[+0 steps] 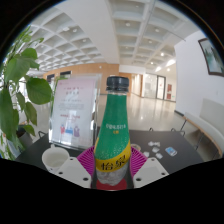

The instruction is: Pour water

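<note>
Gripper (112, 172) low at table edge, 2 pink pads (88, 160) clamped on green bottle (113, 135), 1 each side. Bottle upright, black cap on, yellow label band down between fingers. Dark table (170, 140) under it. White paper cup (55, 158) just beside left finger. Standing sign card (76, 112) behind cup. Leafy plant (20, 85) beyond that. Small papers (160, 152) to right. Room: wide lobby, white coffered ceiling with lights, glazed doors far back.

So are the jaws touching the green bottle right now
Touching. In the gripper view the green bottle sits between the gripper pads, pink pressed against both its sides with no gap.
</note>
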`<move>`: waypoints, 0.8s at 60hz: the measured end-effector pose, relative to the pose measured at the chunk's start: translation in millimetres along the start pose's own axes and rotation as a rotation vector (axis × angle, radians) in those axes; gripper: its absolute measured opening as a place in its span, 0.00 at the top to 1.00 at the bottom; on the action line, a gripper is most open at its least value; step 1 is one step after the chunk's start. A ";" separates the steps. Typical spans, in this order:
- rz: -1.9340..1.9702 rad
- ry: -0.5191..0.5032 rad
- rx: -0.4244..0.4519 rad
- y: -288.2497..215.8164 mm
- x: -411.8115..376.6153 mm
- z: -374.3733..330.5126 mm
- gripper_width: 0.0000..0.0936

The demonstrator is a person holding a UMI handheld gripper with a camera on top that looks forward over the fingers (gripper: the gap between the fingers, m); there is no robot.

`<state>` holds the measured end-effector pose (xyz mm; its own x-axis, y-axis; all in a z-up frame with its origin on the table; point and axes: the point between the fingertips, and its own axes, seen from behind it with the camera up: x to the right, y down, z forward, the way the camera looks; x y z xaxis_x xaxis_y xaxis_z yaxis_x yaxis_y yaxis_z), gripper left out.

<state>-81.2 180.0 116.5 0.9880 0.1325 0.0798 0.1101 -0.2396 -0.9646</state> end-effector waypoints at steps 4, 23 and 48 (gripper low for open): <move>0.027 -0.014 -0.040 17.7 -1.7 6.3 0.55; -0.010 0.024 -0.084 63.5 12.1 2.8 0.29; 0.010 0.087 -0.085 0.3 2.3 -178.0 0.09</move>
<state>-59.6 9.1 161.2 0.9943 0.0465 0.0956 0.1055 -0.3221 -0.9408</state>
